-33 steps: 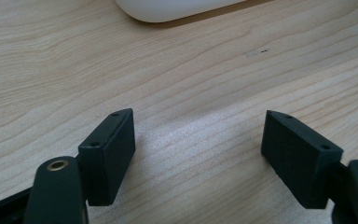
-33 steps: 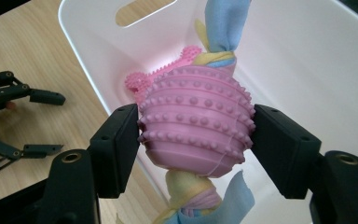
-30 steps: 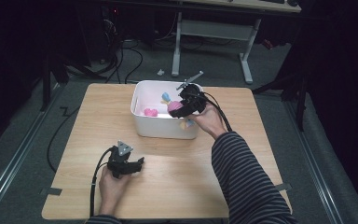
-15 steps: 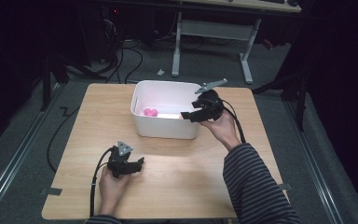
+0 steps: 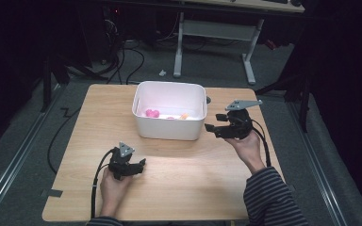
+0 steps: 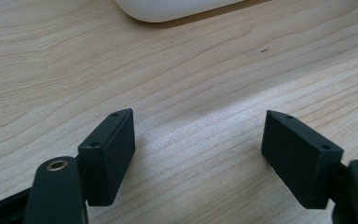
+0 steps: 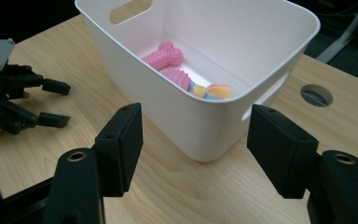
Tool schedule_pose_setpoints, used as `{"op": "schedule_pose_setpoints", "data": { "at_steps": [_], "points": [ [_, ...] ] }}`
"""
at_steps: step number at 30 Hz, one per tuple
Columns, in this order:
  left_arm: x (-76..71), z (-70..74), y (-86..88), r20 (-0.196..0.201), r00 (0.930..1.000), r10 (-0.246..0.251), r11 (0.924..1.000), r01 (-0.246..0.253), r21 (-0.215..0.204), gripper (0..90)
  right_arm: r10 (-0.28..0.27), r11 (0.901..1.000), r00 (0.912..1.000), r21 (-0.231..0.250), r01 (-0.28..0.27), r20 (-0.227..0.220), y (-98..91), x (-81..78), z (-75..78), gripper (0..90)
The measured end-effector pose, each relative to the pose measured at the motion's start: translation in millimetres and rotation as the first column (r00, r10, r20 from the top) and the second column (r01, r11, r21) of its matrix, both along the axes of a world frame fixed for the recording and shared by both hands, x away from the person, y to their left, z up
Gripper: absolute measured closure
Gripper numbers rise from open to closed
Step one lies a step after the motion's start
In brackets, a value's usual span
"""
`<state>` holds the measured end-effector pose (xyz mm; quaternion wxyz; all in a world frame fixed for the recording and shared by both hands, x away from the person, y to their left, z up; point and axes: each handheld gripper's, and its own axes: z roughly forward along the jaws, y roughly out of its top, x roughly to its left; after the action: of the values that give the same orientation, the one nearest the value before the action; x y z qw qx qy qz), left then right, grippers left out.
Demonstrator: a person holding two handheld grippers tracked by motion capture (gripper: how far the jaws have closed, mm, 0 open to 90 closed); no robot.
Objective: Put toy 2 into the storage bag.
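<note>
Left gripper [image 5: 140, 165]: near the table's [image 5: 193, 183] front edge, left of centre, low over the wood. Jaws wide, nothing between them; bare wood grain in the gap.

Right gripper [image 5: 212, 130]: near the right edge, just beside the bin's right wall, apart from it, tips toward the bin. Jaws stand apart, nothing between them.

Bin [image 5: 168, 129]: white plastic, rounded corners, a slot handle in each of 2 walls; sits toward the far edge, about centre. Upright.

Inside the bin, on its floor: 1 pink toy [image 7: 164, 58], knobbly and bone-shaped, and touching it 1 smaller yellow piece [image 7: 216, 90] with a blue edge.
</note>
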<state>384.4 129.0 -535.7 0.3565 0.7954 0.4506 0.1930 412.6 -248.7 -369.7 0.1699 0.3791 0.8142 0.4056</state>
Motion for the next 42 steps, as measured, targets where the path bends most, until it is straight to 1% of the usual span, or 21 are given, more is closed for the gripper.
{"op": "schedule_pose_setpoints", "data": {
  "at_steps": [3,4,5,9,11,13,16,17,18,19,21,26,27,30,32,33,34,36,37,39,42],
  "points": [
    [0.0,0.0,0.0,0.0,1.0,0.0,1.0,0.0,0.0,26.2,-0.012,0.9999,0.9998,-0.003,0.012,0.016,-4.0,-5.9,0.8,36.4],
    [0.0,0.0,0.0,0.0,1.0,0.0,1.0,0.0,0.0,26.1,-0.025,0.9996,0.9995,0.015,0.024,0.022,-9.0,-11.9,0.2,36.6],
    [0.0,0.0,0.0,0.0,1.0,0.0,1.0,0.0,0.0,26.2,-0.025,0.9996,0.9995,0.015,0.024,0.022,-9.0,-11.9,0.2,36.6],
    [0.0,0.0,-0.1,0.0,1.0,0.0,1.0,0.0,-0.001,26.2,-0.056,0.9984,0.9978,0.008,0.056,0.034,-18.2,-23.4,-5.5,36.9],
    [0.0,0.0,0.0,0.0,1.0,0.0,1.0,0.0,-0.001,26.1,-0.067,0.9977,0.9974,0.011,0.067,0.026,-23.3,-28.1,-9.0,37.0],
    [0.0,0.0,0.0,0.0,1.0,0.0,1.0,0.0,0.0,26.2,-0.09,0.9956,0.9956,0.028,0.089,0.026,-31.0,-35.6,-14.9,37.2],
    [0.0,0.0,-0.1,0.0,1.0,0.0,1.0,0.0,0.0,26.1,-0.104,0.9943,0.994,0.023,0.104,0.033,-34.4,-40.5,-20.2,37.4],
    [0.0,0.0,0.0,0.0,1.0,0.0,1.0,0.0,0.0,26.2,-0.111,0.9936,0.9936,0.028,0.11,0.023,-36.3,-42.7,-23.6,37.4],
    [0.0,0.0,0.0,0.0,1.0,0.0,1.0,0.0,0.0,26.2,-0.116,0.993,0.9932,0.024,0.115,0.015,-37.4,-44.7,-27.5,37.4],
    [0.0,0.0,0.0,0.0,1.0,0.0,1.0,0.0,0.0,26.1,-0.122,0.9924,0.9923,0.019,0.121,0.024,-38.6,-47.0,-32.1,37.4],
    [0.0,0.0,-0.1,0.0,1.0,0.0,1.0,0.0,0.0,26.1,-0.135,0.9907,0.9908,0.02,0.134,0.015,-41.3,-50.6,-44.0,37.4],
    [0.0,0.0,-0.1,0.0,1.0,0.0,1.0,0.0,0.0,26.1,-0.19,0.9814,0.9813,0.022,0.191,-0.03,-48.5,-55.7,-85.8,36.7],
    [0.0,0.0,-0.1,0.0,1.0,0.0,1.0,0.0,0.0,26.1,-0.203,0.9788,0.9783,0.02,0.204,-0.042,-49.9,-55.8,-95.0,36.3],
    [0.0,0.0,-0.1,0.0,1.0,0.0,1.0,0.0,0.0,26.1,-0.244,0.9698,0.9677,-0.023,0.243,-0.063,-52.0,-55.2,-123.4,36.2],
    [0.0,0.0,-0.1,0.0,1.0,0.0,1.0,0.0,0.0,26.1,-0.265,0.9642,0.9607,-0.034,0.263,-0.083,-53.2,-54.9,-136.2,36.2],
    [0.0,0.0,-0.1,0.0,1.0,0.0,1.0,0.0,0.0,26.1,-0.284,0.9583,0.9549,-0.053,0.281,-0.085,-54.2,-54.6,-147.6,36.1],
    [0.0,0.0,-0.1,0.0,1.0,0.0,1.0,0.0,0.0,26.1,-0.284,0.9583,0.9549,-0.053,0.281,-0.085,-54.2,-54.6,-147.6,36.1],
    [0.0,0.0,-0.1,0.0,1.0,0.0,1.0,0.0,0.0,26.1,-0.297,0.9537,0.9512,-0.077,0.291,-0.084,-53.9,-54.4,-156.1,35.7],
    [0.0,0.0,-0.1,0.0,1.0,0.0,1.0,0.0,0.0,26.1,-0.3,0.9523,0.9517,-0.083,0.294,-0.068,-53.5,-55.1,-159.5,35.3],
    [0.0,0.0,-0.1,0.0,1.0,0.0,1.0,0.0,0.0,26.1,-0.304,0.9494,0.9517,-0.099,0.298,-0.047,-51.6,-56.7,-160.7,34.8],
    [-0.1,-0.1,-0.2,0.0,1.0,0.0,1.0,0.0,0.0,26.1,-0.31,0.9471,0.9497,-0.103,0.304,-0.045,-50.9,-57.1,-160.8,34.0]
  ]
}}
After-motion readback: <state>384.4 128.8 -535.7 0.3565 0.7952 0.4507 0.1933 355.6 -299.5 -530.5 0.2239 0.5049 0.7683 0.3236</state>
